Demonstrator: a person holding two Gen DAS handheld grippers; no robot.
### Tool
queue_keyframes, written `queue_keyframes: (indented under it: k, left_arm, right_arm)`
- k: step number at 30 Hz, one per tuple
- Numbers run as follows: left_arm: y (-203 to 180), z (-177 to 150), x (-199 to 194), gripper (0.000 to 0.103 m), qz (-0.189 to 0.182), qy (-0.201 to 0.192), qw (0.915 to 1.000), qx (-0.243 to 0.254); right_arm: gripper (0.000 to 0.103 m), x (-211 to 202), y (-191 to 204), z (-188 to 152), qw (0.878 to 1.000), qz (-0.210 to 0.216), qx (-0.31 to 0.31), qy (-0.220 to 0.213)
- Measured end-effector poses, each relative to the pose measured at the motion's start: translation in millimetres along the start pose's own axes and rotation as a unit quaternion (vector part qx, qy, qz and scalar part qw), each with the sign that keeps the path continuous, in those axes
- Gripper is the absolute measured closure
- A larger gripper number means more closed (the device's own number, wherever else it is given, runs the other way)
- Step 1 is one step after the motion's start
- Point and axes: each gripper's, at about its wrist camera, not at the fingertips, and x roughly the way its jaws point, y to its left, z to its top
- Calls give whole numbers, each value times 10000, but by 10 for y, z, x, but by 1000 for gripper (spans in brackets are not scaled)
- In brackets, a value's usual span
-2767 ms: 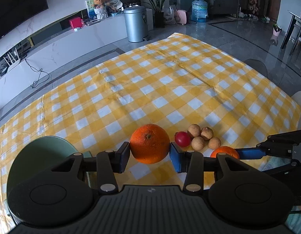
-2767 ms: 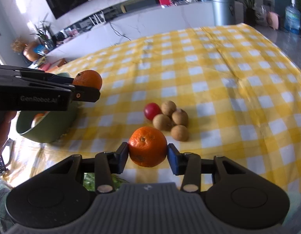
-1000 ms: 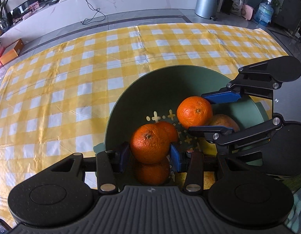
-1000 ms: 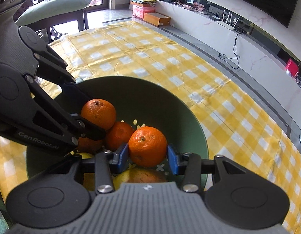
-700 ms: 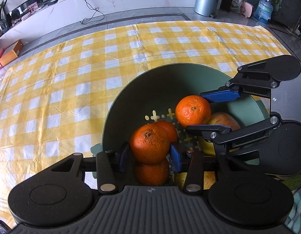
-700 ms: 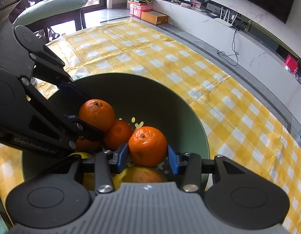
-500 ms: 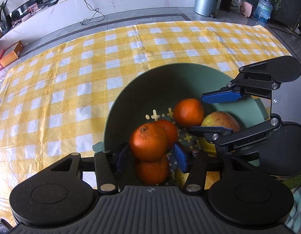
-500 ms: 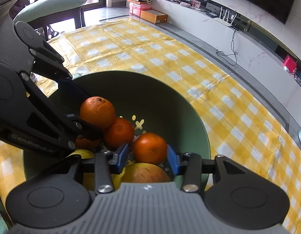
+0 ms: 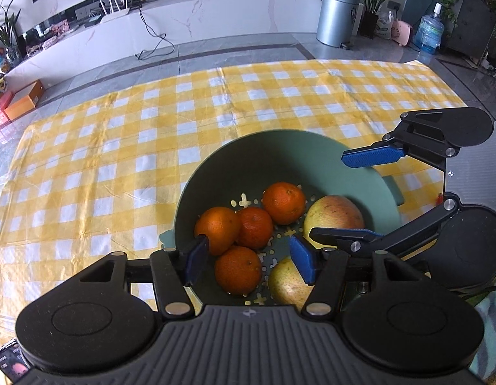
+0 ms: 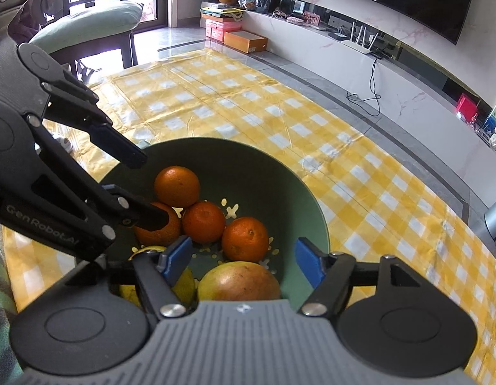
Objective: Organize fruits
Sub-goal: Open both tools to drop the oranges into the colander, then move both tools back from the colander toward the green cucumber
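Note:
A green bowl [image 9: 280, 150] [image 10: 308, 205] with a perforated bottom stands on the yellow checked cloth. Several oranges lie in it, among them one at the back [image 9: 283, 202] and one on the left [image 9: 217, 229], with a yellow-red apple [image 9: 334, 216] [image 10: 239, 280] and another yellowish fruit [image 9: 284, 282]. My left gripper [image 9: 249, 258] is open and empty above the bowl's near side. My right gripper [image 10: 244, 258] is open and empty above the bowl too; it shows at the right of the left wrist view [image 9: 360, 192]. An orange [image 10: 244, 239] lies just beyond its fingertips.
The yellow and white checked cloth [image 9: 119, 147] spreads to the left and beyond the bowl. Past the table edge there is grey floor, a white TV bench [image 9: 190, 29], a metal bin [image 9: 334, 16] and a chair with a green cushion [image 10: 87, 29].
Both grippers have opened and let go of their oranges, which now lie in the bowl among the other fruit. Both grippers have drawn back a little from the bowl.

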Motion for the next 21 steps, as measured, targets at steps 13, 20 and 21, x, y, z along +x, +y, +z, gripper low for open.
queue_keyframes:
  k: [13,20,21]
  left_arm:
    - [-502,-173,-595,35,60,-400,9992,-17]
    - [-842,-367,-806,35,-333,-550,9975,-276]
    - [-887,-397,-817,35,-401,-568,9971,-324]
  right_arm:
    - [30,-806,156,-256,9988,-270,240,-329]
    - [30,-1268,91,-672,9956,-410,780,-321]
    - [30,-1333,61,-754,9945,-418,907,-328]
